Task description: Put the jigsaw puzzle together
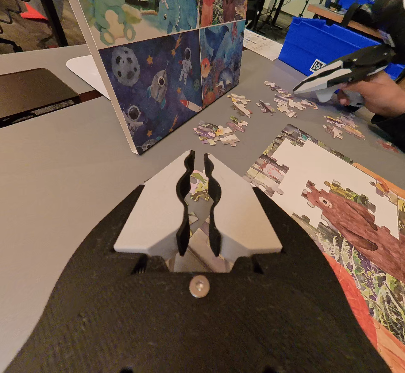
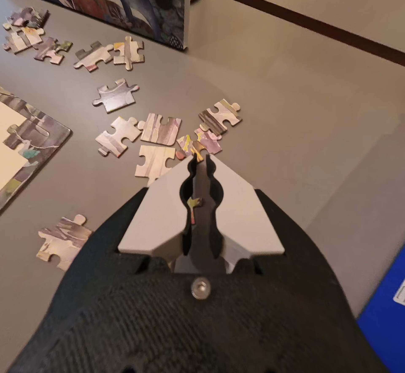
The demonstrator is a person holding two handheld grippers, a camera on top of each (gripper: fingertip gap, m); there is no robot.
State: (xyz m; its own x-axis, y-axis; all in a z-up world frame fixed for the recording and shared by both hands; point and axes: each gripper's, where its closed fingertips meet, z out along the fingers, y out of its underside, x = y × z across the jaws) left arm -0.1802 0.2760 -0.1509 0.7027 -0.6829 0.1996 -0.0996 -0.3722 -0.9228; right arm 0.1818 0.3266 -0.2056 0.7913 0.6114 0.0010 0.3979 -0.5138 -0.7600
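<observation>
The puzzle tray [image 1: 324, 172] lies at the right, with part of its border and a brown bear section [image 1: 355, 218] put together; its corner shows in the right wrist view [image 2: 46, 130]. Loose pieces [image 1: 219, 132] lie scattered on the grey table [image 1: 65, 154], several in front of the right gripper [image 2: 160, 130]. My left gripper [image 1: 199, 154] is shut on a green and pink piece [image 1: 198, 187] above the table, left of the tray. My right gripper [image 2: 199, 157] is low over the loose pieces, shut on a piece held edge-on [image 2: 194, 203]. It also shows in the left wrist view [image 1: 295, 90].
A picture board [image 1: 153, 66] stands upright behind the pieces, its corner in the right wrist view [image 2: 142, 5]. A blue bin [image 1: 324, 40] sits at the far right [image 2: 385, 296]. A black flat pad [image 1: 32, 90] lies at the left. A person's hand [image 1: 377, 95] holds the right gripper. The left gripper's tips are roughly 40 centimetres from the right gripper's. The brown bear section [image 1: 355, 218] lies some 20 centimetres from my left tips, 30 centimetres from my right tips.
</observation>
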